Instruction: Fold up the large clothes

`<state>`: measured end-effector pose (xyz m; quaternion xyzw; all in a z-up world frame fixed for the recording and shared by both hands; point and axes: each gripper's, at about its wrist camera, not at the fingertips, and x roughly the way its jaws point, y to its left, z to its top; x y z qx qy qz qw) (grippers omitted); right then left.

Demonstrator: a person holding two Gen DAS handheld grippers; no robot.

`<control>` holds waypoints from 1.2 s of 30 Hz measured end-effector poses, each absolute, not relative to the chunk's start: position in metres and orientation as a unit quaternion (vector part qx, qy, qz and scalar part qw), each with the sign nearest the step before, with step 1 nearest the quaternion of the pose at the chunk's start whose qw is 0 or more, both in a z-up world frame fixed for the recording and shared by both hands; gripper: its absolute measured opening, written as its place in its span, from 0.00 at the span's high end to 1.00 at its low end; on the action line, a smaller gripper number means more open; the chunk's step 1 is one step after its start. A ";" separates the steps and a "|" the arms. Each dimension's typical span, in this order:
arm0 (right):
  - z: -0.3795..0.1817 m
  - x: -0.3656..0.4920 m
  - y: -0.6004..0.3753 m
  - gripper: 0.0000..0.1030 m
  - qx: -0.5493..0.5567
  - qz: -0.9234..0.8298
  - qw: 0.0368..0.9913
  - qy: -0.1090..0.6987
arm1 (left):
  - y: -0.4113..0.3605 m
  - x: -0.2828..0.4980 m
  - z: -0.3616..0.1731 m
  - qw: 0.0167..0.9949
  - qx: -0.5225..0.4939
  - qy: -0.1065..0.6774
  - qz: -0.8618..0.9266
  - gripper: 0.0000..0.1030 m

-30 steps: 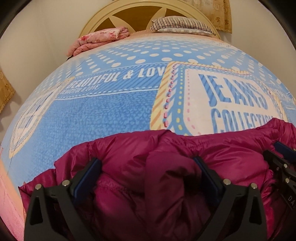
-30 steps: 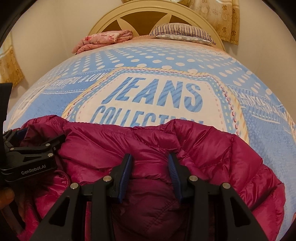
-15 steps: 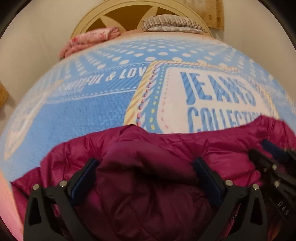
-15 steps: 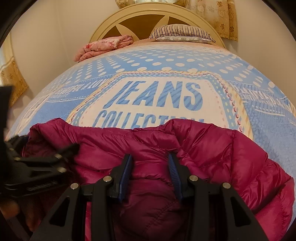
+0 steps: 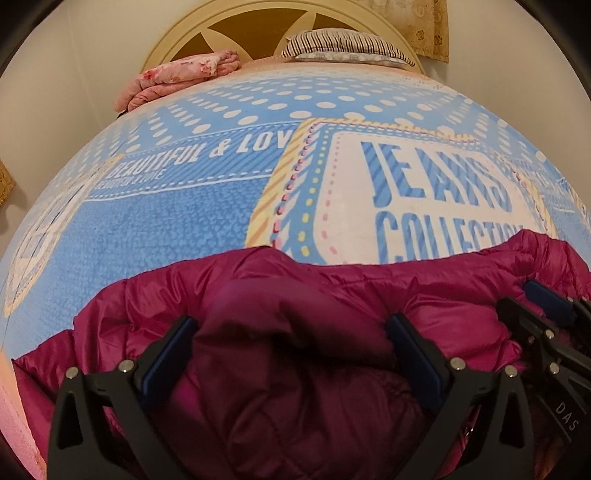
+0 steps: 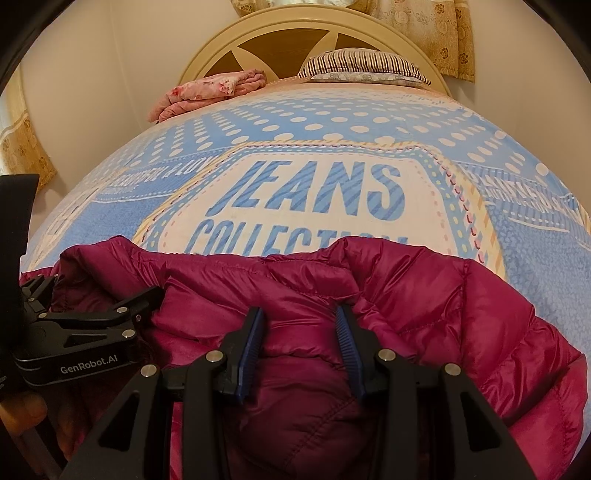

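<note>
A magenta quilted down jacket [image 5: 332, 273] lies bunched at the near end of the bed. My left gripper [image 5: 290, 325] stands open and wide. A thick puffed mound of the jacket fills the space between its blue pads [image 5: 170, 350]. My right gripper [image 6: 301, 328] is shut on a raised fold of the jacket [image 6: 461, 306], the fabric pinched between its blue pads [image 6: 251, 343]. Each gripper shows in the other's view: the right gripper [image 5: 543, 306] at the right edge, the left gripper [image 6: 96, 295] at the left edge, close together over the jacket.
The bed [image 6: 424, 122] has a blue and white printed cover with large lettering. A folded pink blanket [image 6: 214, 88] and a striped pillow [image 6: 362, 64] lie by the rounded headboard [image 6: 280, 29]. Curtains [image 6: 439, 33] hang behind. A hand [image 6: 26, 406] holds the left gripper.
The left gripper has shifted toward the right gripper, and the jacket's puffed mound now fills the gap between its fingers. The right gripper keeps its hold and stays in place.
</note>
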<state>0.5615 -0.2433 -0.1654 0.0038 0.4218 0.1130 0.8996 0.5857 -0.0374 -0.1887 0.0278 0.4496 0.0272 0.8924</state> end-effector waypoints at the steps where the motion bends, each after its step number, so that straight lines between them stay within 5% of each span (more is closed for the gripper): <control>1: -0.166 0.562 -0.243 0.58 0.003 0.113 0.900 0.422 | -0.037 0.586 -0.189 0.892 0.028 0.450 0.027 0.00; 36: -0.164 0.566 -0.231 0.58 -0.028 0.107 0.890 0.442 | -0.036 0.589 -0.190 0.891 0.025 0.453 0.024 0.00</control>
